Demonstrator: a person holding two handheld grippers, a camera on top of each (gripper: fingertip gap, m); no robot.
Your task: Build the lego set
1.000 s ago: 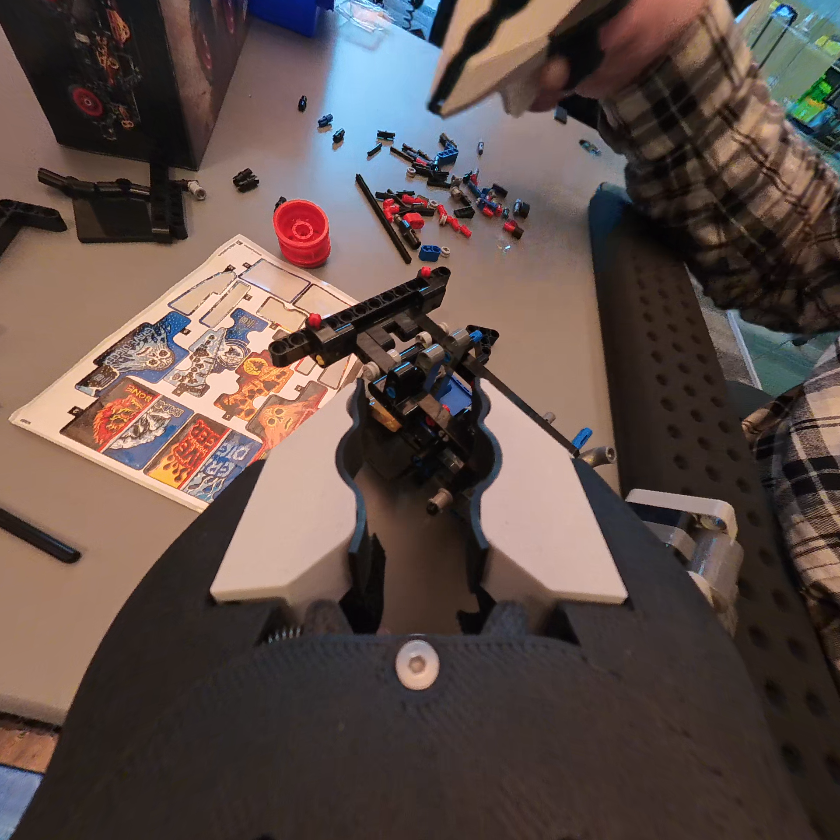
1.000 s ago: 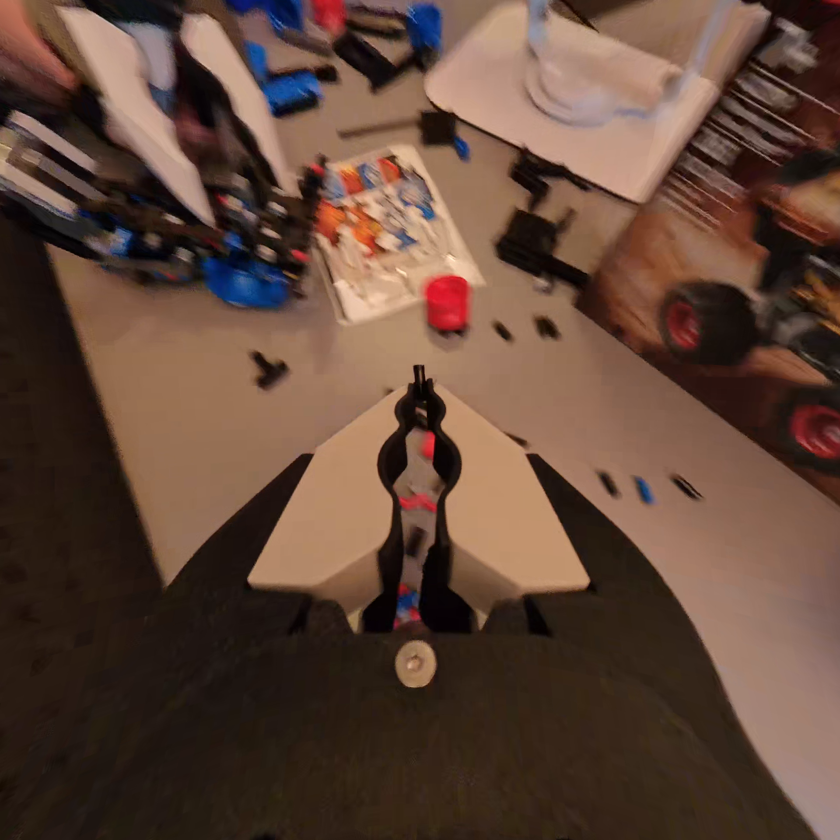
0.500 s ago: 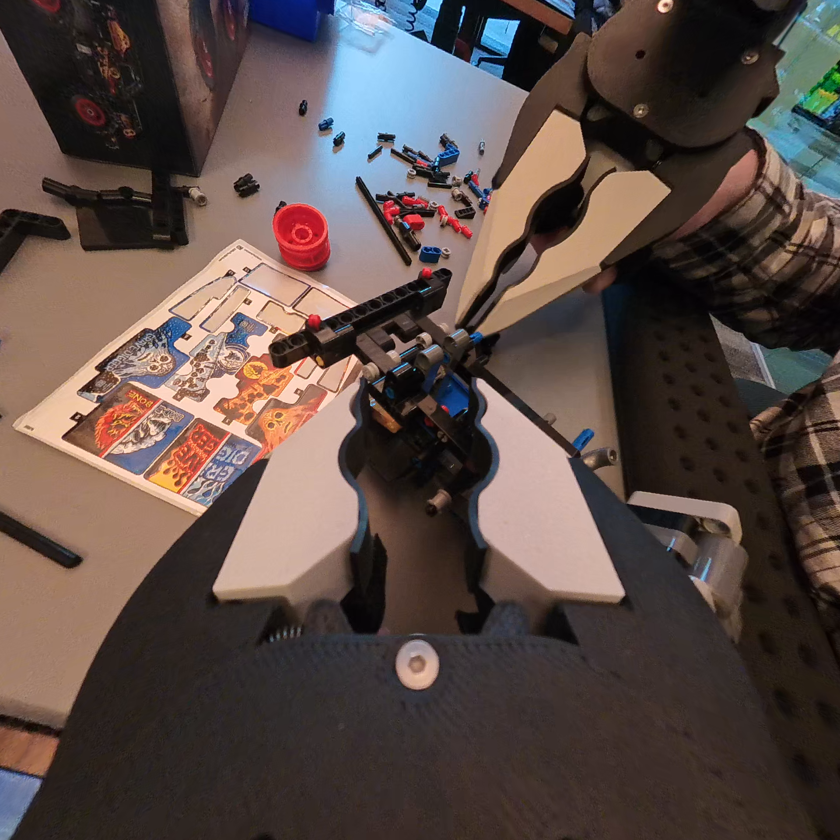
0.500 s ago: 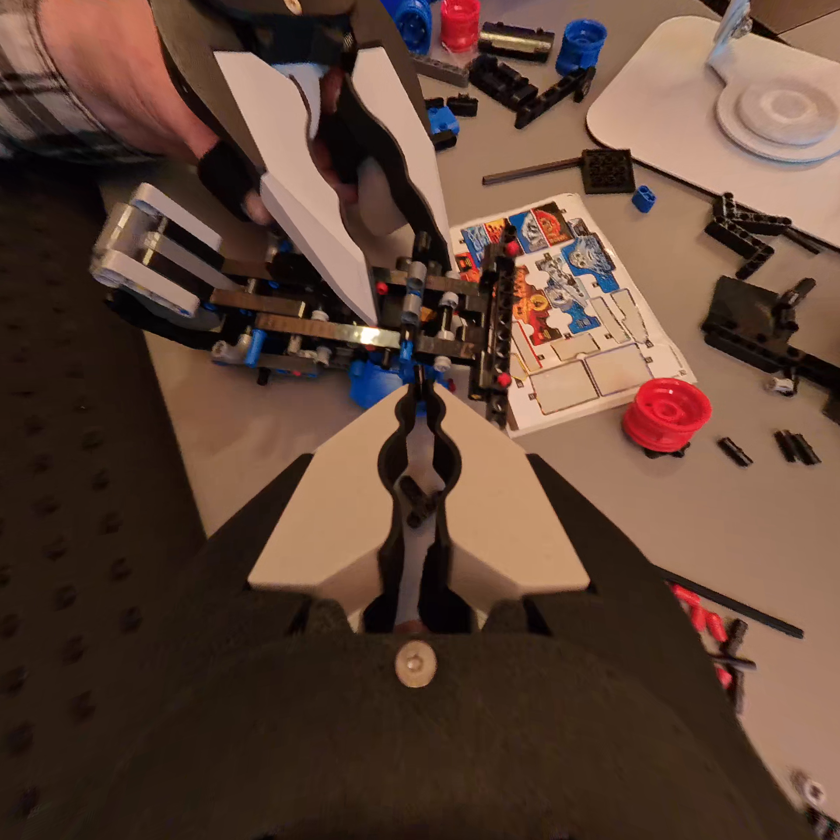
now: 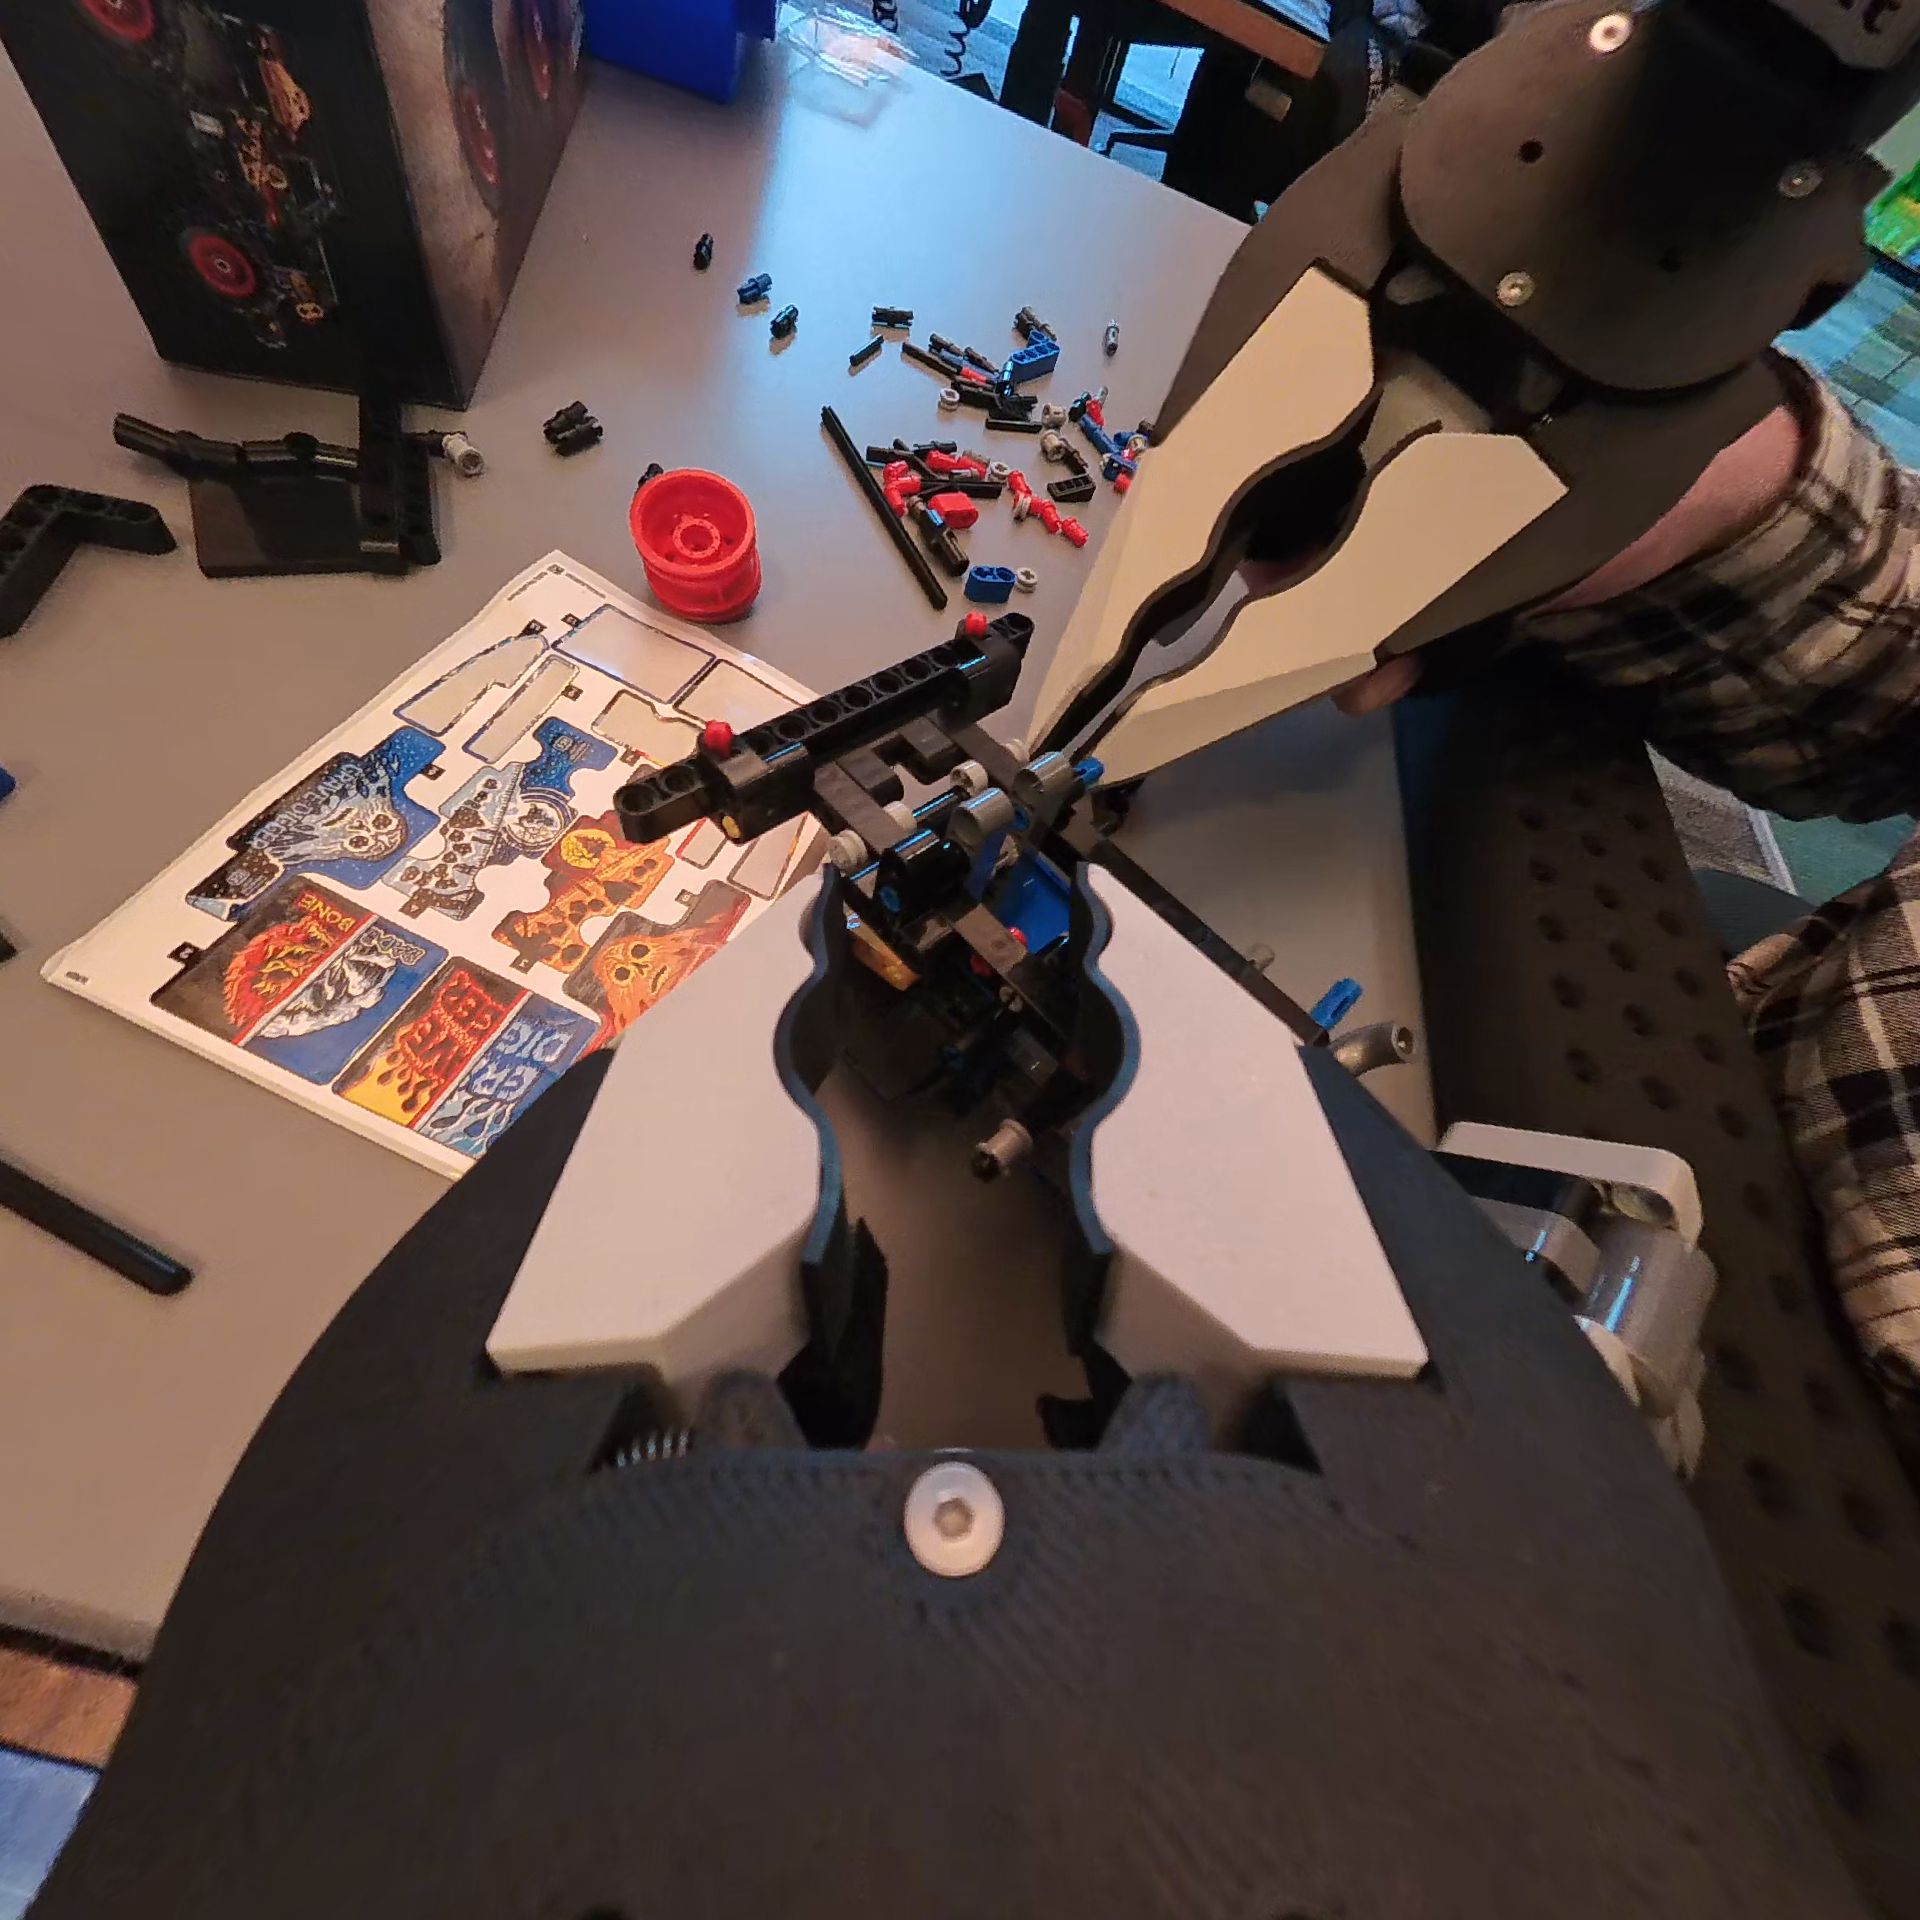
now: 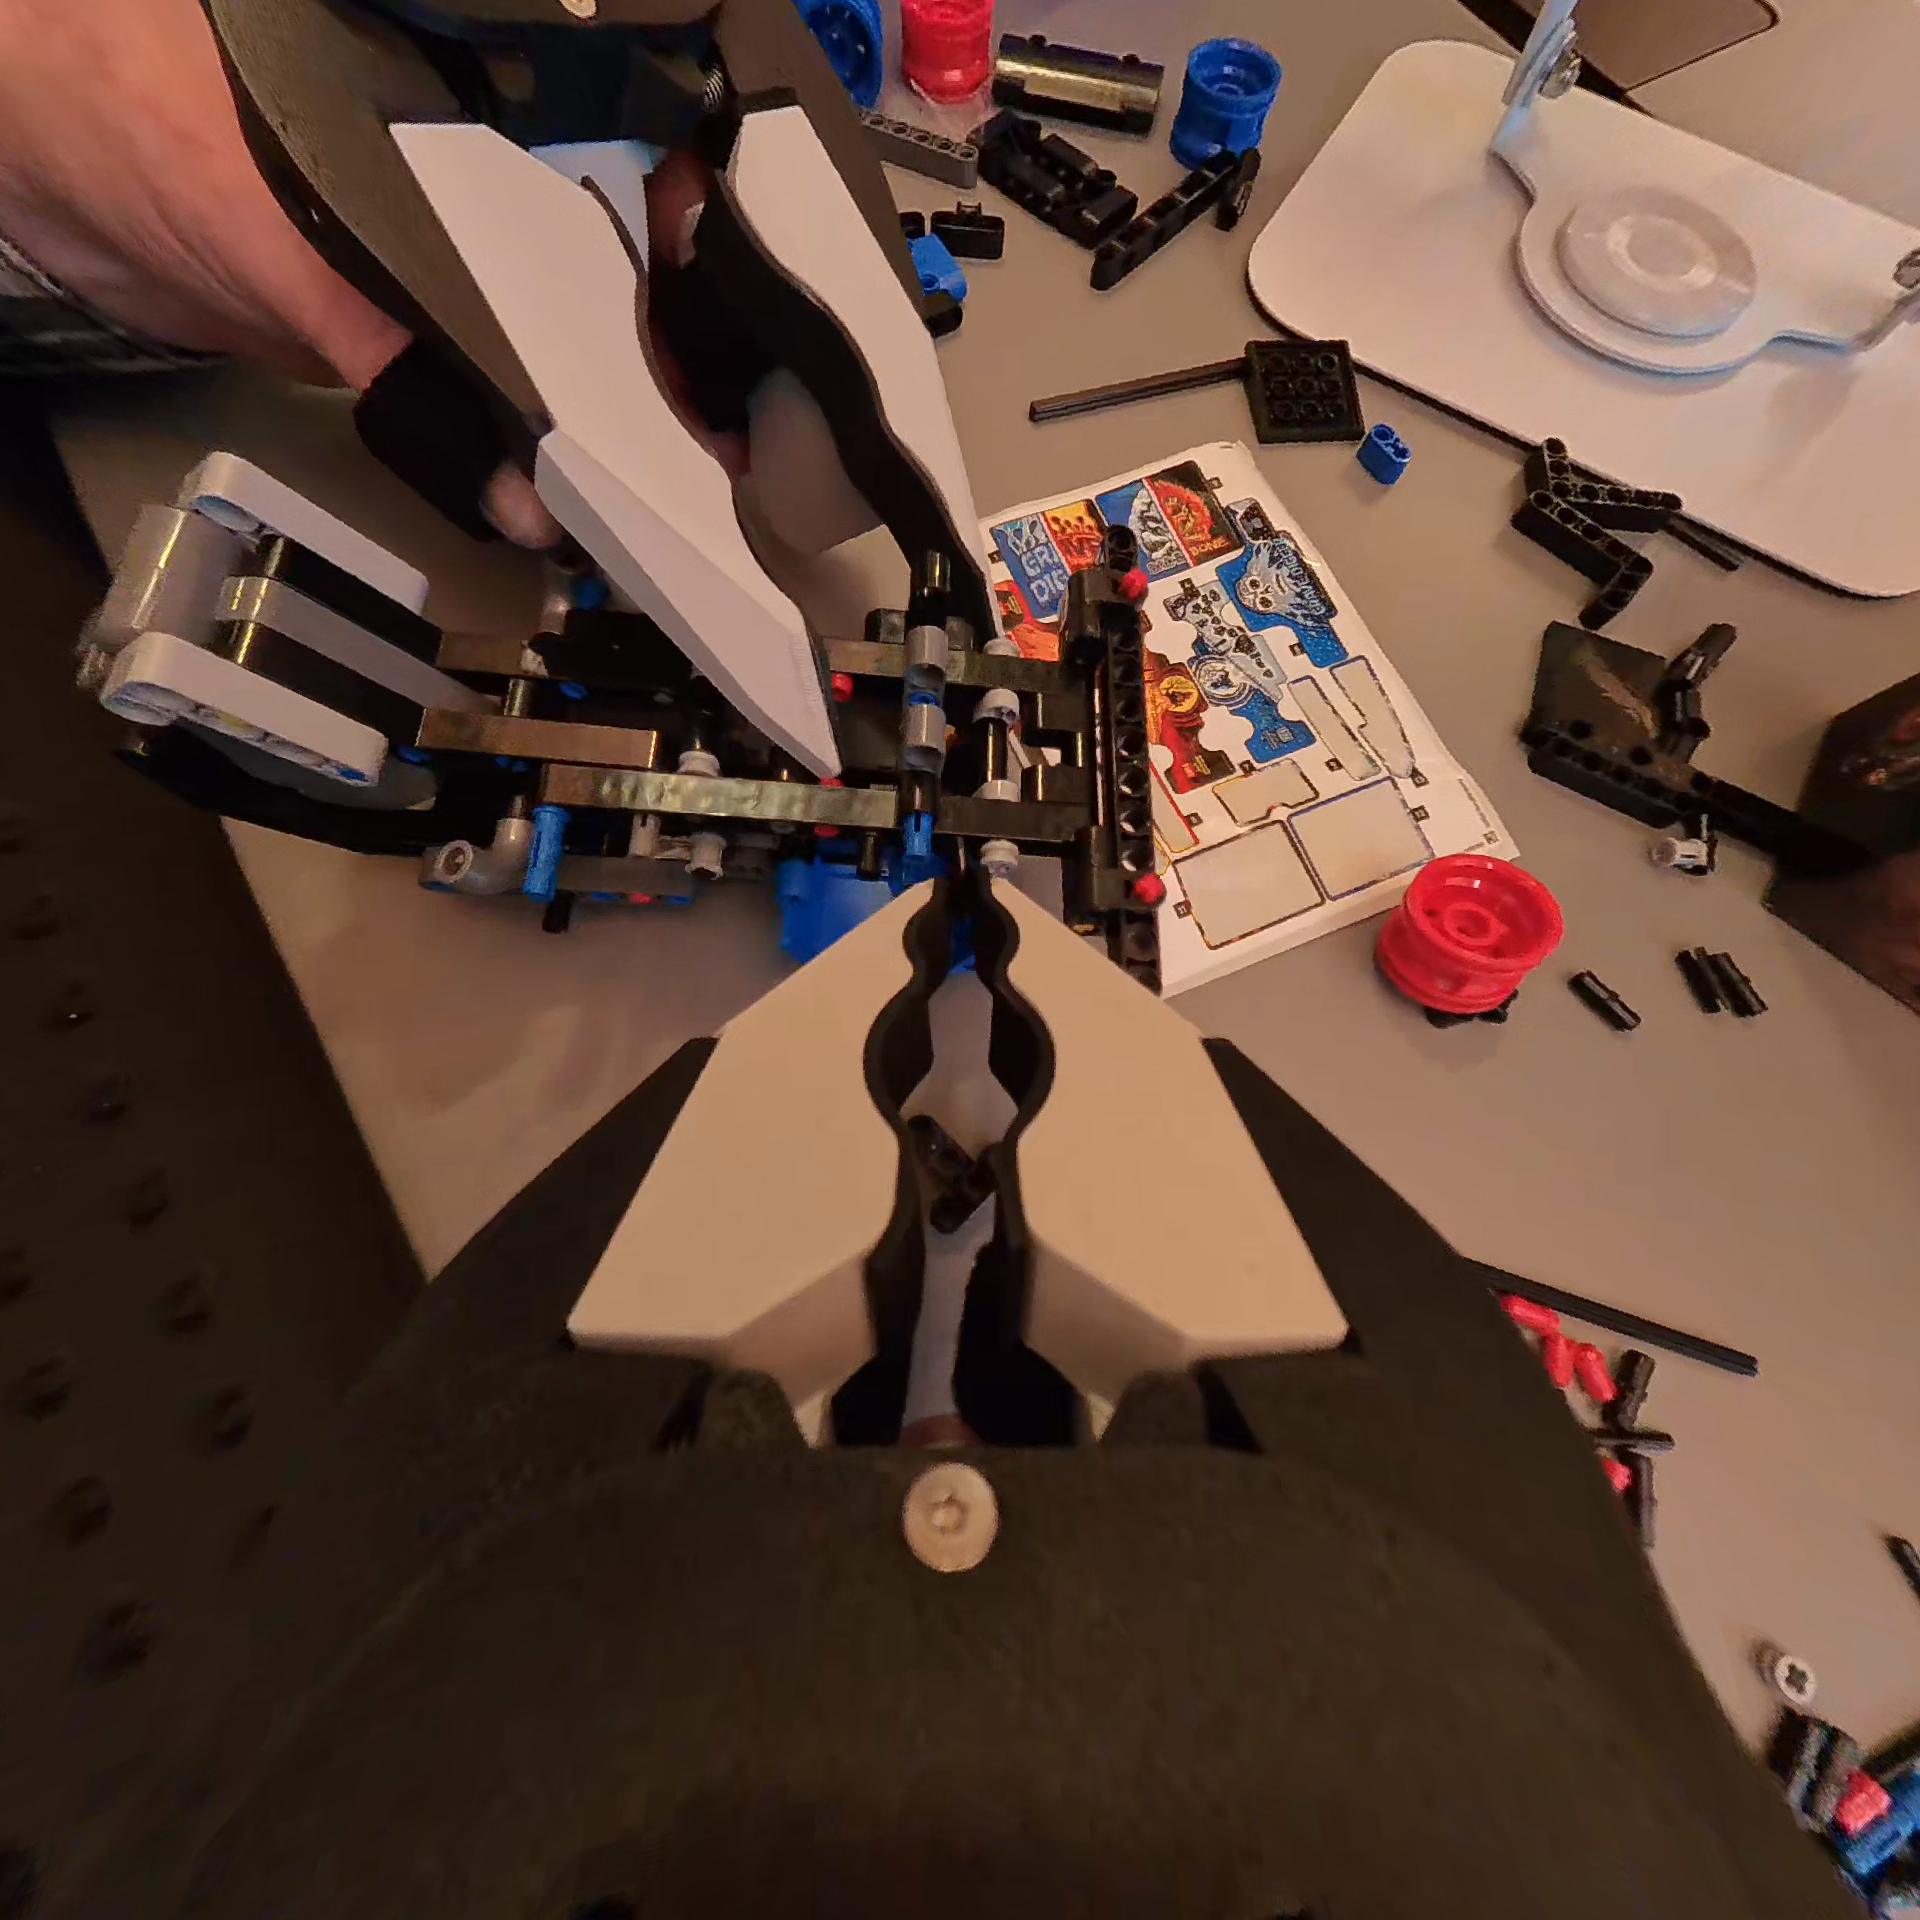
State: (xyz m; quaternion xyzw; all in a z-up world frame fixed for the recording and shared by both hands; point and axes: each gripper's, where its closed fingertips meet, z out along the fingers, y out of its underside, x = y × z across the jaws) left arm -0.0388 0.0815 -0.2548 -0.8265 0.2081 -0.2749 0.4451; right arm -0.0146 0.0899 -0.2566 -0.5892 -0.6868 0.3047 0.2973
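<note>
My left gripper (image 5: 956,894) is shut on the partly built black, blue and grey lego chassis (image 5: 831,727) and holds it over the grey table (image 5: 1039,187). In the right wrist view its white fingers (image 6: 675,582) straddle the chassis (image 6: 727,800) from above. My right gripper (image 6: 961,883) is shut on a small black pin. The pin's tip touches the chassis's long black side beam near a blue pin. In the left wrist view the right gripper (image 5: 1049,743) comes in from the upper right, its tips at the grey connectors.
A sticker sheet (image 5: 416,883) lies left of the chassis, with a red wheel hub (image 5: 694,540) beyond it. Loose small parts (image 5: 987,457) and the set's box (image 5: 260,177) lie farther back. A white stand base (image 6: 1558,260) and a black perforated mat (image 5: 1610,1039) border the table. Both grippers' tips are close together, under 4 cm apart.
My right gripper, shut on the pin throughout, swung from the loose parts over to the chassis and brought the pin's tip to its side beam. My left gripper held the chassis still.
</note>
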